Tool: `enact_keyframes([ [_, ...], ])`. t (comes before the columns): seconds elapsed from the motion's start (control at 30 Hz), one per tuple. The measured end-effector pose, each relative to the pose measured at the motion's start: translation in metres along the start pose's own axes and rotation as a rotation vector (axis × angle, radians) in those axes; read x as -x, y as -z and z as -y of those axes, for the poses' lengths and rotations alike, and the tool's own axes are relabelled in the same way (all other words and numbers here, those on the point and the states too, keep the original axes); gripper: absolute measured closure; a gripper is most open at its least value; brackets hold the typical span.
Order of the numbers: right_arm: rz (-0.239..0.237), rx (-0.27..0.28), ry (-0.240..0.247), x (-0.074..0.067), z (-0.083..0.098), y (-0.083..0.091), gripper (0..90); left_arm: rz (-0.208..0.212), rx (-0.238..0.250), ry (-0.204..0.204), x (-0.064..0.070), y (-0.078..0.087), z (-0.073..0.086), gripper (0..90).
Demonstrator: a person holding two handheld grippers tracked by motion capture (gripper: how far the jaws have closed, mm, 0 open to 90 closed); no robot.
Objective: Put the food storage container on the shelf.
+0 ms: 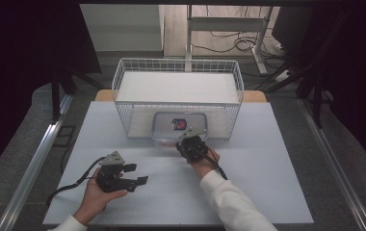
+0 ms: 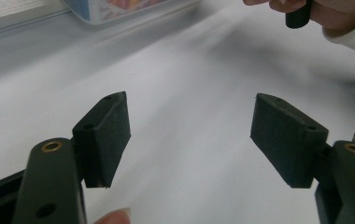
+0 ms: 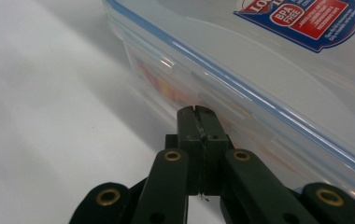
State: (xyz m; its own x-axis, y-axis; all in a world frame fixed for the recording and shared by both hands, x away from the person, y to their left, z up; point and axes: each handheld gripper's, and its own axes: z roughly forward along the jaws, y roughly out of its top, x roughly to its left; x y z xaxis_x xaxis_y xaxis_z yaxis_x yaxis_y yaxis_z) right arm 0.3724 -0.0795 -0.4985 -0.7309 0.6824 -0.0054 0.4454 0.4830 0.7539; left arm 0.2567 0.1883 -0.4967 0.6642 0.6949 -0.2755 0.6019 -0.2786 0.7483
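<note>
I have the clear plastic lidded container with a blue seal and a red label (image 1: 180, 126) lying flat on the white worktop (image 1: 267, 163), in the lower level of the white wire two-tier basket (image 1: 178, 67) that stands at the worktop's far edge; the container's near side projects slightly out of the basket's open front, which I judge leaves that side reachable from my position.

The right gripper (image 1: 190, 142) is at that near side; its fingers (image 3: 199, 122) are pressed together with nothing between them, tips at or just short of the container's side wall below the blue seal; I cannot tell whether they touch. I judge closed fingers act here as one stiff probe for pushing the container deeper under the shelf, or for working against the lid latch; a grasp would need them apart.

The left gripper (image 1: 129, 174) is held near the worktop's near-left corner, well apart from the container; its fingers (image 2: 108, 135) stand apart and hold nothing, with bare worktop between them. I judge it is parked there to keep the basket front unobstructed and to stay ready for a steadying hold.

The basket's upper shelf carries nothing; orange contents show faintly through the container wall.
</note>
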Motion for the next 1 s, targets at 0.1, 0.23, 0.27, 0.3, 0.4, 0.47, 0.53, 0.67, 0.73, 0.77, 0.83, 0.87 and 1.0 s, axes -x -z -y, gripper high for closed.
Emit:
enact_keyframes([
  [0.1,0.004,0.001,-0.004,0.001,-0.001,-0.001,89.2,-0.002,-0.002,-0.002,0.000,0.000,0.000,28.5],
  [0.23,0.018,0.001,-0.010,0.004,-0.002,-0.002,89.2,0.000,-0.003,-0.002,0.000,0.000,0.000,28.5],
  [0.27,0.019,0.002,-0.015,0.005,-0.002,-0.002,89.2,0.001,-0.003,-0.001,0.000,0.000,0.000,28.5],
  [0.3,0.021,0.003,-0.020,0.007,-0.002,-0.002,89.2,0.000,-0.002,-0.003,0.000,0.000,0.000,28.5],
  [0.4,0.028,0.007,-0.032,0.011,-0.003,-0.003,89.2,-0.001,-0.001,0.000,0.000,0.001,0.000,28.5],
  [0.47,0.033,0.006,-0.040,0.013,-0.005,-0.005,89.2,-0.001,-0.002,0.000,0.000,0.000,0.000,28.5],
  [0.53,0.033,0.007,-0.050,0.016,-0.006,-0.006,89.2,0.000,-0.003,-0.003,0.000,0.000,0.000,28.5],
  [0.67,0.045,0.011,-0.065,0.019,-0.010,-0.011,89.2,-0.003,-0.006,-0.006,-0.001,0.000,0.000,28.5],
  [0.73,0.050,0.013,-0.069,0.021,-0.011,-0.013,89.2,-0.005,-0.006,-0.008,-0.001,0.000,0.000,28.5],
  [0.77,0.051,0.013,-0.074,0.022,-0.012,-0.014,89.2,-0.005,-0.007,-0.009,-0.001,0.000,0.000,28.5],
  [0.83,0.049,0.016,-0.087,0.025,-0.014,-0.015,89.2,-0.009,-0.008,-0.012,-0.001,0.000,0.000,28.5],
  [0.87,0.047,0.020,-0.097,0.026,-0.015,-0.016,89.2,-0.010,-0.009,-0.013,-0.001,0.000,0.000,28.4],
  [1.0,0.054,0.020,-0.115,0.031,-0.017,-0.020,89.2,-0.012,-0.008,-0.017,-0.001,0.001,0.000,28.5],
])
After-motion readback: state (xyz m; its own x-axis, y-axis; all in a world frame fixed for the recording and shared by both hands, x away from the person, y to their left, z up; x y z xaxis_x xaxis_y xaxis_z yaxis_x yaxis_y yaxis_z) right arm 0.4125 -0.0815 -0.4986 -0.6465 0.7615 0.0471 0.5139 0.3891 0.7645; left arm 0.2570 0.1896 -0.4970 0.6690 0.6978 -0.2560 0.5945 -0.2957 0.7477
